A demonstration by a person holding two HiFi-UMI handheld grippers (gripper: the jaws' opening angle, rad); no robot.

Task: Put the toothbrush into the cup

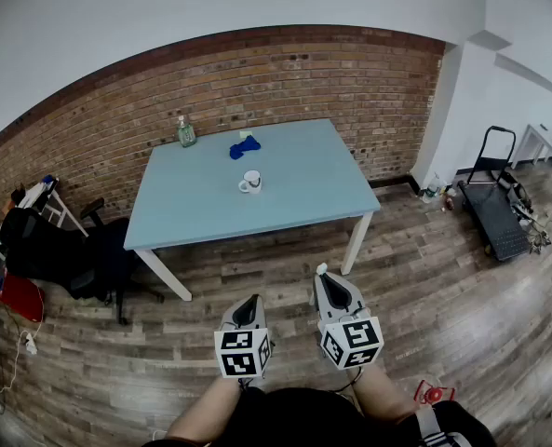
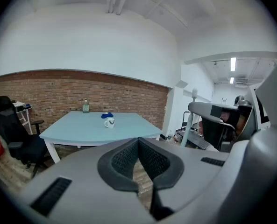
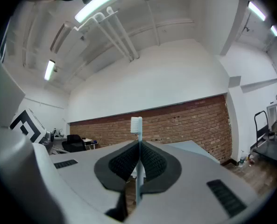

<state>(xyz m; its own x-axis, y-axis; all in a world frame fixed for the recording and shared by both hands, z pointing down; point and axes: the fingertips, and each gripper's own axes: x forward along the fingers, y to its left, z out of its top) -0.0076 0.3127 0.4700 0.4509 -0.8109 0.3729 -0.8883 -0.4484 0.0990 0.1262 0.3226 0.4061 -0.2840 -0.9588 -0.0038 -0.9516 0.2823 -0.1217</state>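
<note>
A white cup (image 1: 250, 182) with a handle stands near the middle of the light blue table (image 1: 201, 208), far ahead of me; the same cup (image 2: 110, 122) appears small in the left gripper view. My right gripper (image 1: 324, 280) is shut on a pale toothbrush (image 3: 137, 143), whose white bristle head (image 3: 136, 124) sticks up past the jaws. In the head view only the toothbrush tip (image 1: 320, 270) shows. The left gripper (image 1: 248, 305) is shut with nothing in it. Both grippers hang low over the wooden floor, well short of the table.
A blue cloth (image 1: 244, 146) and a green soap bottle (image 1: 186, 133) sit at the table's far side by the brick wall. A black office chair (image 1: 80, 254) stands left of the table. A black trolley (image 1: 494, 203) is at the right.
</note>
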